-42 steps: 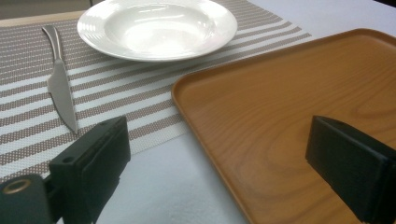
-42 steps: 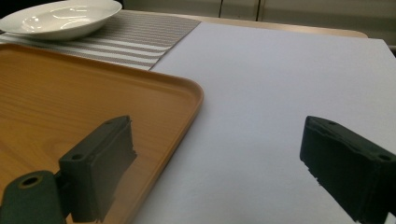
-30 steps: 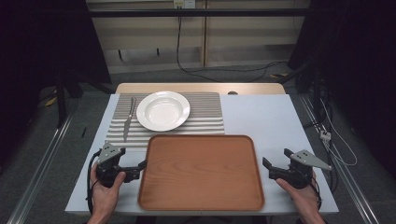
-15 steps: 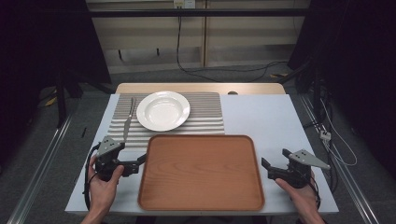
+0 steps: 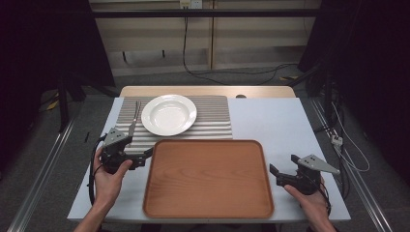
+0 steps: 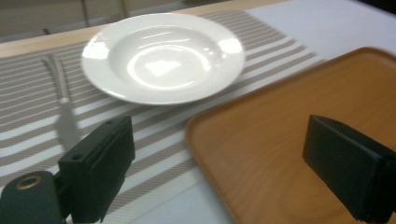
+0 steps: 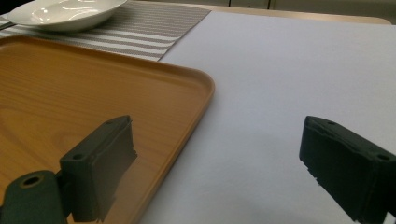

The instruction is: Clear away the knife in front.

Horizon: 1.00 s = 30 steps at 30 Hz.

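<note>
Both grippers [image 5: 145, 158] [image 5: 275, 175] released beside bare tray [image 5: 208, 179]; plate [image 5: 168, 114], fork [image 5: 132, 121] at 11 o'clock, nothing loaded yet

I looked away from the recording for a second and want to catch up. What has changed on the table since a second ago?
The left gripper has moved up along the wooden tray's left edge toward the striped mat; the right gripper has barely shifted. Both have their jaws open and hold nothing. The tray's blur has gone, so it appears to have settled. The white plate and the fork lie as before.
</note>
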Motion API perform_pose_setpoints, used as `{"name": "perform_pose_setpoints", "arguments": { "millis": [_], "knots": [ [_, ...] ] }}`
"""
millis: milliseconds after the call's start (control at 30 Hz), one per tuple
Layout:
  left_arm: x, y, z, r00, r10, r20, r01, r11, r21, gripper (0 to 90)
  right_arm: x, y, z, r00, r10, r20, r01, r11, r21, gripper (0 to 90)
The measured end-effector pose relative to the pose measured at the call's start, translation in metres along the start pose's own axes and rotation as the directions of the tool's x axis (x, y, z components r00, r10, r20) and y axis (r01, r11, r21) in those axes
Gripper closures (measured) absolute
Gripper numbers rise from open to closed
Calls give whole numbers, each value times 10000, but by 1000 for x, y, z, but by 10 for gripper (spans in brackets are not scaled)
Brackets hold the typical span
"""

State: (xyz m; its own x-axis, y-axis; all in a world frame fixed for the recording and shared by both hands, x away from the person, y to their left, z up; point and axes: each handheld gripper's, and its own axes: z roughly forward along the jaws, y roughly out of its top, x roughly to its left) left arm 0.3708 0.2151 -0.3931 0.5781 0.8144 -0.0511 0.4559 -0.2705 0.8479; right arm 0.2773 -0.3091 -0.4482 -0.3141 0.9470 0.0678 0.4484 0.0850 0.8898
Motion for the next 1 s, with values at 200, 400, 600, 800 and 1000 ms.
{"name": "perform_pose_setpoints", "arguments": {
  "millis": [200, 400, 600, 800, 1000],
  "knots": [
    [12, 6, 12, 9989, -405, 219, 396, 9983, 424, 92, 0, 1, 0, 10000, -20, 27, 20, 10000, 18, 101],
    [29, 11, 25, 9959, -851, -303, 874, 9926, 840, 101, 1, 1, 2, 10000, -20, -20, 20, 10000, 59, 102],
    [53, 19, 37, 9887, -1440, -412, 1486, 9772, 1519, 107, 1, 1, 4, 10000, -31, -69, 32, 9999, 102, 102],
    [64, 29, 45, 9894, -1241, -759, 1369, 9704, 1988, 125, 0, 1, 5, 9999, 12, -157, -9, 9999, 141, 102],
    [80, 43, 60, 9830, -1266, -1328, 1541, 9624, 2237, 117, -1, 0, 4, 9998, 31, -193, -29, 9999, 109, 102]
  ]
}}
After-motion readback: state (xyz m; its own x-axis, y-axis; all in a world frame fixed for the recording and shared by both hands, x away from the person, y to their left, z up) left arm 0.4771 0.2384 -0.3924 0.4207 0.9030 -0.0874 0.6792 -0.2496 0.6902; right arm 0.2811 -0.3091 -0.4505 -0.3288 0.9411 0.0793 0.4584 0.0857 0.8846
